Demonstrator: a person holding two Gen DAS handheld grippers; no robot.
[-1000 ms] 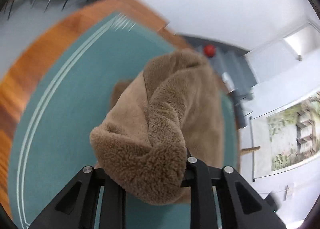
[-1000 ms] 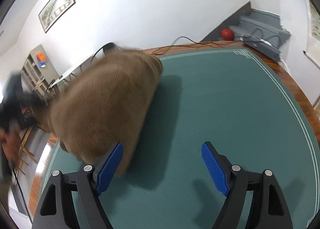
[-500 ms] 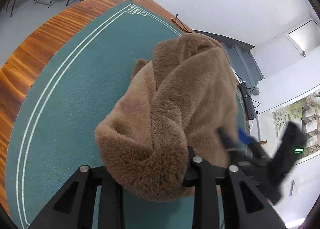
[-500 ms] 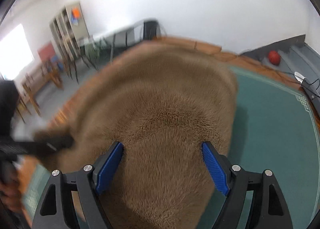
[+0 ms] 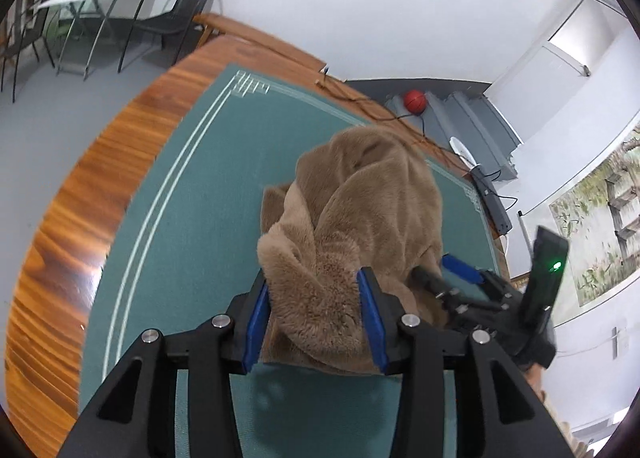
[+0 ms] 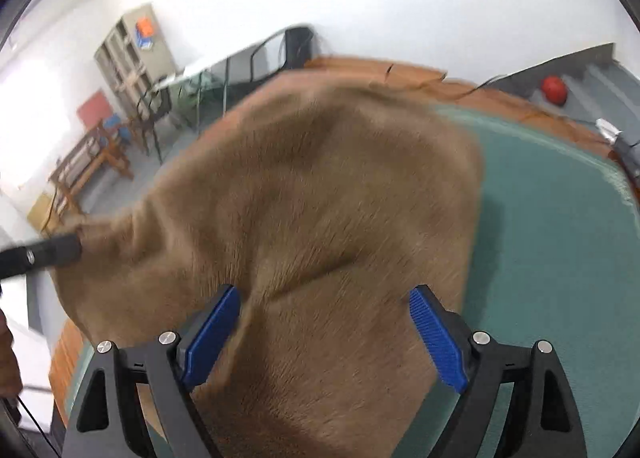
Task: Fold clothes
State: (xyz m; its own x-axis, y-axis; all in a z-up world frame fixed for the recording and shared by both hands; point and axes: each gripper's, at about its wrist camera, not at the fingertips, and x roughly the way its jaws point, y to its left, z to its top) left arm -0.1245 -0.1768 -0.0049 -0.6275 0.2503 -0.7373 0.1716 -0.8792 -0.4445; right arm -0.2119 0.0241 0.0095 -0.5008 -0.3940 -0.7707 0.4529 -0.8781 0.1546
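Note:
A brown fleece garment lies heaped on a teal mat. My left gripper has a bunched fold of it between its blue pads. Its jaws are opening, but the fleece still fills the gap and touches both pads. In the right wrist view the cloth is drawn out toward the left gripper's black finger. My right gripper hovers over the garment's near side, its jaws wide and still opening, the pads clear of the fleece. The right gripper also shows at the garment's right edge.
The mat covers a wooden table with a rounded edge. Cables and a power strip lie along the far side. A red ball sits on grey steps behind. Black chairs and a shelf unit stand farther off.
My left jaws have spread, so their blue pads now show beside the fleece, and that hand has risen. My right gripper has swung from bare mat to over the garment.

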